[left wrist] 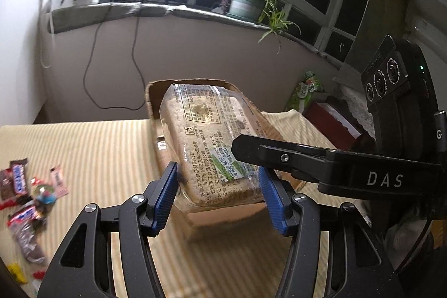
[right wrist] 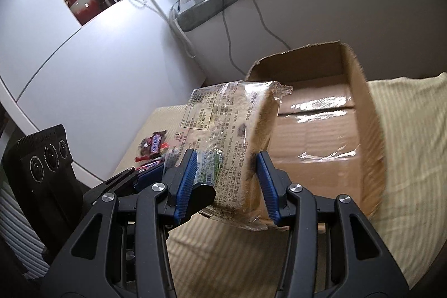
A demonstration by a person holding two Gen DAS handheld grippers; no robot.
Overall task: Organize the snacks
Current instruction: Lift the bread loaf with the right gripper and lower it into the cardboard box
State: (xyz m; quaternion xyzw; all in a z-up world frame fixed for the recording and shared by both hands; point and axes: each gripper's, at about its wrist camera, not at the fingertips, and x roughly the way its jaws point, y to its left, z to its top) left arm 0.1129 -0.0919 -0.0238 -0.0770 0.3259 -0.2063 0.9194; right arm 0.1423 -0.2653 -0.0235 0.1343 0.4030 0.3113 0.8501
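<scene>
We carry the wrapped bread pack between both grippers, the left gripper and the right gripper each part-open with jaws clamped on it; next, lower it into the cardboard box just ahead

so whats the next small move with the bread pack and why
Probably carry it on over the cardboard box and lower it in. Both the left gripper and right gripper clamp the bread pack in the air, and the box stands open just beyond it.

Bread pack above box (open); snacks left.
</scene>
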